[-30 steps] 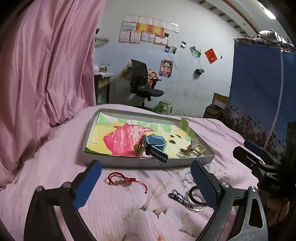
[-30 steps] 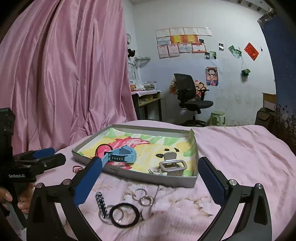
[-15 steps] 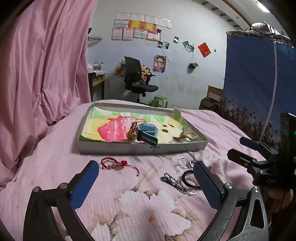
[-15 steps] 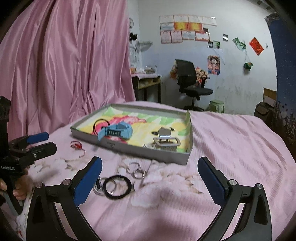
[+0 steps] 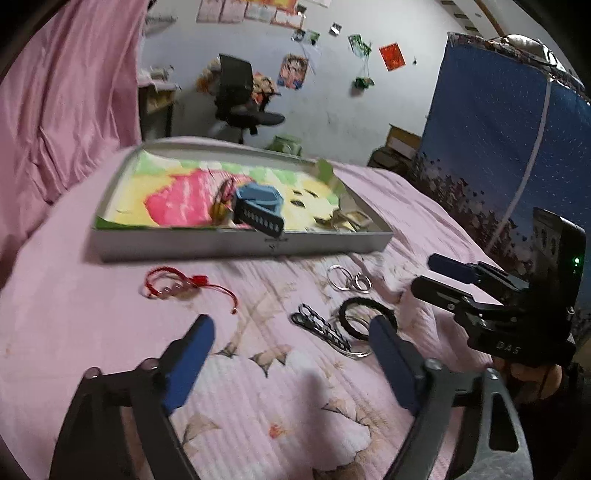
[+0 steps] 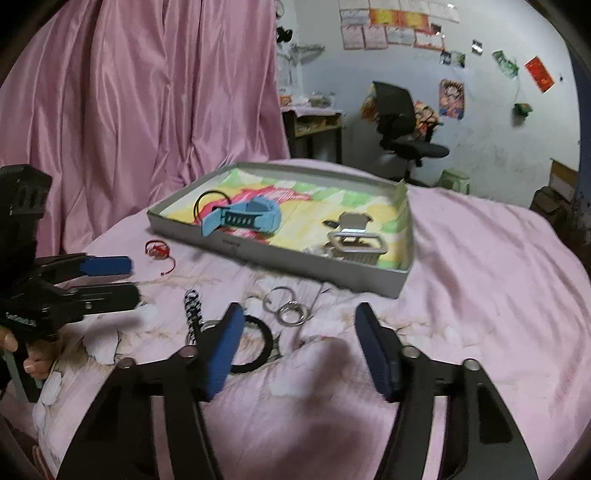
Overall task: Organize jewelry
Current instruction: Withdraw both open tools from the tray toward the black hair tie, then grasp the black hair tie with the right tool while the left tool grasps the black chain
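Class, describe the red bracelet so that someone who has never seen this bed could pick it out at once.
Start at the shallow grey tray with the colourful lining on the pink bedspread. On the cover just in front of the tray's near wall, towards the pink curtain, lies the red bracelet. It is the only red piece: a beaded cord loop with a trailing string, apart from the silver rings and the black band.

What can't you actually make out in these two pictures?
- Black ring: right wrist view, its near-left part hidden behind the right gripper's blue finger.
- Wall papers: too small to read.
- Metal pieces in the tray: left wrist view, blurred, partly behind its wall.
- Hands: mostly cut off by the frame edges.
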Demonstrator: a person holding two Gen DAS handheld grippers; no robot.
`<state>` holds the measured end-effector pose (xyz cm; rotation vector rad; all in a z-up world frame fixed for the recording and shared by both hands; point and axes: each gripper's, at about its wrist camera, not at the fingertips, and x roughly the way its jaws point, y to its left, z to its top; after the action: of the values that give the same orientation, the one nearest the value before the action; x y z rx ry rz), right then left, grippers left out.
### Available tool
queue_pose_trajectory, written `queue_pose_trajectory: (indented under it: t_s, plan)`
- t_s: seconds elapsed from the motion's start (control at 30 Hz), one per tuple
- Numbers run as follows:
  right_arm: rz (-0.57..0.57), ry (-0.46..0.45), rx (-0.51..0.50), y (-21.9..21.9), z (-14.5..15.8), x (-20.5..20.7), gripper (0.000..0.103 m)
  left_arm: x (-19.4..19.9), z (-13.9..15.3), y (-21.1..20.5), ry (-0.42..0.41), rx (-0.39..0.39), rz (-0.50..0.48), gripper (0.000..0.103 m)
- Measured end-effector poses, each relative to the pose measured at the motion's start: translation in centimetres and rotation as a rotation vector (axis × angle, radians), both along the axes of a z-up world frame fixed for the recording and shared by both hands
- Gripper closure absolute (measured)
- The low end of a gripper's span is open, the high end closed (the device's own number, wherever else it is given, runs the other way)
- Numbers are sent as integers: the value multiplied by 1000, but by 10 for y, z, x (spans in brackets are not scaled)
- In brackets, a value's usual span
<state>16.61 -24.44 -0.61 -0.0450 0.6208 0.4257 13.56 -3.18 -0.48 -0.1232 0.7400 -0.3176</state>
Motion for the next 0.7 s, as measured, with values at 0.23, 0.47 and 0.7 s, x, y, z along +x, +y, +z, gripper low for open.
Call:
queue_pose_trajectory:
  t_s: [0.23, 0.47, 0.7]
  plan:
    - [61, 48, -20, 11, -9, 6, 74, 15, -6, -10, 67, -2, -73, 48]
    - [123, 77, -46, 24, -13, 15, 80, 34, -14, -12, 145, -25, -93, 65]
    - [149, 158, -84, 31, -26, 23, 85, 46, -23, -15, 198, -25, -115, 74]
